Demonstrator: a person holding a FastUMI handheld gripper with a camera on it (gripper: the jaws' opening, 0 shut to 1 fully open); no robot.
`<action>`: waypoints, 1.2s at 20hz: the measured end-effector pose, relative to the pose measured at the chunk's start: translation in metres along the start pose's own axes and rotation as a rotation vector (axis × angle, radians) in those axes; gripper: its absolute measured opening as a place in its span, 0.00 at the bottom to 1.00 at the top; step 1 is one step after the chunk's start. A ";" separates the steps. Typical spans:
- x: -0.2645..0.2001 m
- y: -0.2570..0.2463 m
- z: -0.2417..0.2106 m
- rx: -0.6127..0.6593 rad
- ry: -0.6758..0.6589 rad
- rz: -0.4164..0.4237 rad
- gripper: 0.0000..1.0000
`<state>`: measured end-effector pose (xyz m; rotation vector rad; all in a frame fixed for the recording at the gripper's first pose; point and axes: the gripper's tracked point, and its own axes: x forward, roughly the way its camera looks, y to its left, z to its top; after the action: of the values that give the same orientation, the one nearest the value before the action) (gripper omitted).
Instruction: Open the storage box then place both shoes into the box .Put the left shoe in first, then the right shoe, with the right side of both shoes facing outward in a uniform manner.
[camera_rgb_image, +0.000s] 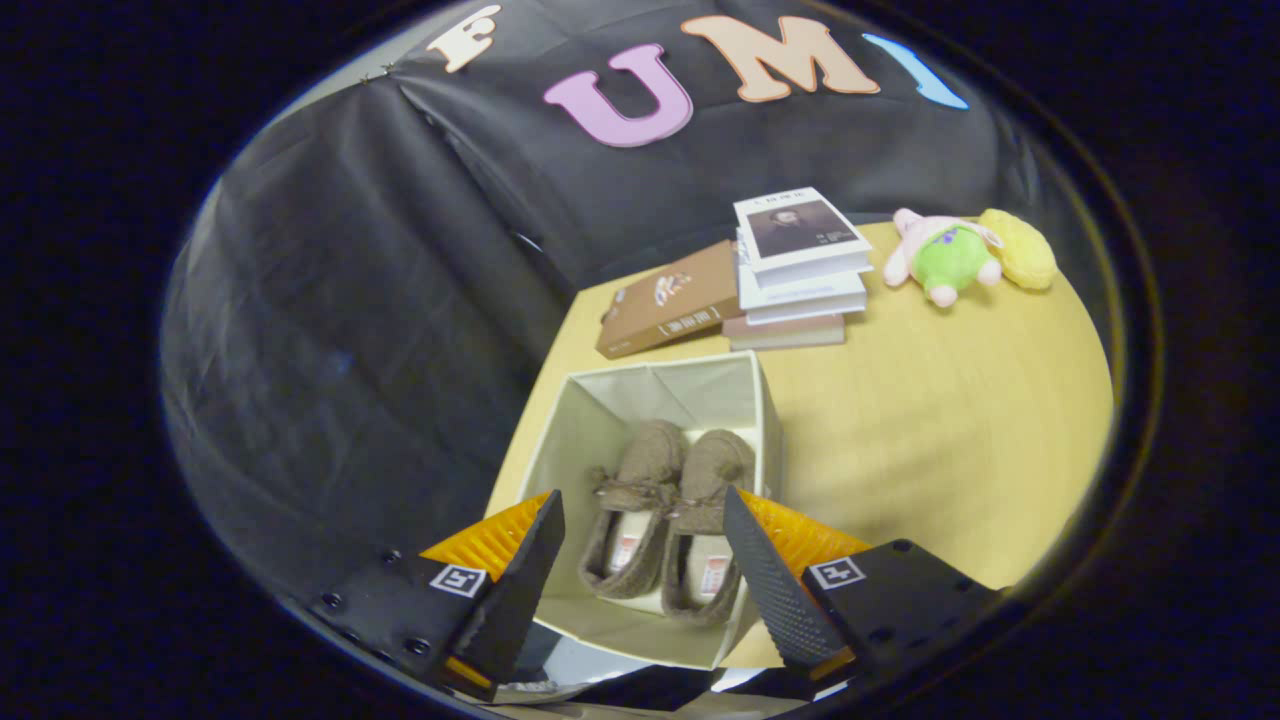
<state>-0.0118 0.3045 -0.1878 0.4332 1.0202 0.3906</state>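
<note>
Brown fuzzy shoes (665, 520) both sit side by side in the open storage box (600, 400) already. The gripper (640, 560) hovers above, fingers spread and empty (nothing pinched). Main risk I'd guess: dropping lower and clipping the soft box wall.

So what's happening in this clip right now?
A person is holding a hand-held claw above an open storage box on a wooden table. Both brown shoes already lie side by side inside the box. The claw is open, holding nothing, its fingers spread either side of the shoes in view. Beyond the box sit a stack of books and a plush toy.
</note>
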 end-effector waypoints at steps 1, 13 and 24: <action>-0.009 -0.002 0.009 -0.025 -0.031 0.014 0.81; -0.133 -0.079 0.088 -0.299 -0.406 -0.125 1.00; -0.224 -0.160 0.107 -0.352 -0.693 -0.340 1.00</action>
<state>-0.0056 0.0380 -0.0593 0.0534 0.3237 0.0885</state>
